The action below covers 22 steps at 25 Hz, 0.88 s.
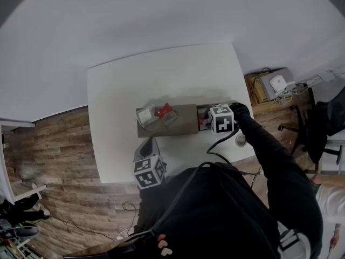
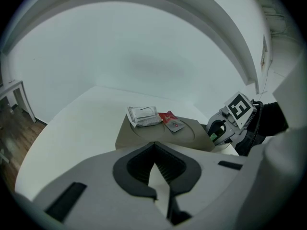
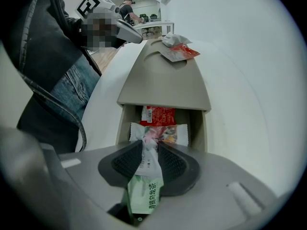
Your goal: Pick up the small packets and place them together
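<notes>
Packets lie at the far end of the tan box, straight ahead of the right hand-held gripper, which pinches a green packet over its open near compartment; the left hand-held gripper is closed and empty.

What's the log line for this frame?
right gripper: holds green packet at open compartment | left gripper: empty | lid: white packet, red packet

This looks like an office workroom. A white table stands on a wood-plank floor. To its right are a black swivel chair and a low shelf holding electronics and cables.
</notes>
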Motion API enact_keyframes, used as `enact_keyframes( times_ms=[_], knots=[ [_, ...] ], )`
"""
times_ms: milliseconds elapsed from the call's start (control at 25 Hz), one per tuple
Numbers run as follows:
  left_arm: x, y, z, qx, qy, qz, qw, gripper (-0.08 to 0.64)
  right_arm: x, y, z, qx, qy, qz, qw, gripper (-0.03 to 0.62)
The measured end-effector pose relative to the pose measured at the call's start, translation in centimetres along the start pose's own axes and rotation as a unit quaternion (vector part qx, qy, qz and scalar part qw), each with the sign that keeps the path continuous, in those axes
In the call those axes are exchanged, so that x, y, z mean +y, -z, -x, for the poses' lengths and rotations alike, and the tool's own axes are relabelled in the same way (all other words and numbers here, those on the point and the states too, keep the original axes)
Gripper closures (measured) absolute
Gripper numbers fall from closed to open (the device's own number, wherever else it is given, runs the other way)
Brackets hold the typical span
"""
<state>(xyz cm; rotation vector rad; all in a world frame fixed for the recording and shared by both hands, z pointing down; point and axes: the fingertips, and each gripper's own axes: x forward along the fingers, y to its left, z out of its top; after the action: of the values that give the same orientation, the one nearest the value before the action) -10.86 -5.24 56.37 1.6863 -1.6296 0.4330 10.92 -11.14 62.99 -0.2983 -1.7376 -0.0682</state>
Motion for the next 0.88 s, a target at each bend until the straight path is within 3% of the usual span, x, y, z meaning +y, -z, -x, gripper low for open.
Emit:
enact_keyframes(
  times_ms=[440,640,880],
  knots=[
    [0.2,0.1,0.1,-0.001,-0.001,0.001,1.0,0.56,-0.8,1.1,-1.4,-0.004,0.01,0.0,1.0,0.551],
    [0.1,0.1,0.0,-0.001,-0.001,0.0,1.0,0.56,-0.1,0.3,0.3,-0.005,-0.001,-0.016,1.0,0.569],
    [0.1,0.1,0.1,-0.001,-0.001,0.001,1.0,0.56,-0.5,0.6,0.6,-0.007,0.014,-0.021,1.0,0.58]
  ],
)
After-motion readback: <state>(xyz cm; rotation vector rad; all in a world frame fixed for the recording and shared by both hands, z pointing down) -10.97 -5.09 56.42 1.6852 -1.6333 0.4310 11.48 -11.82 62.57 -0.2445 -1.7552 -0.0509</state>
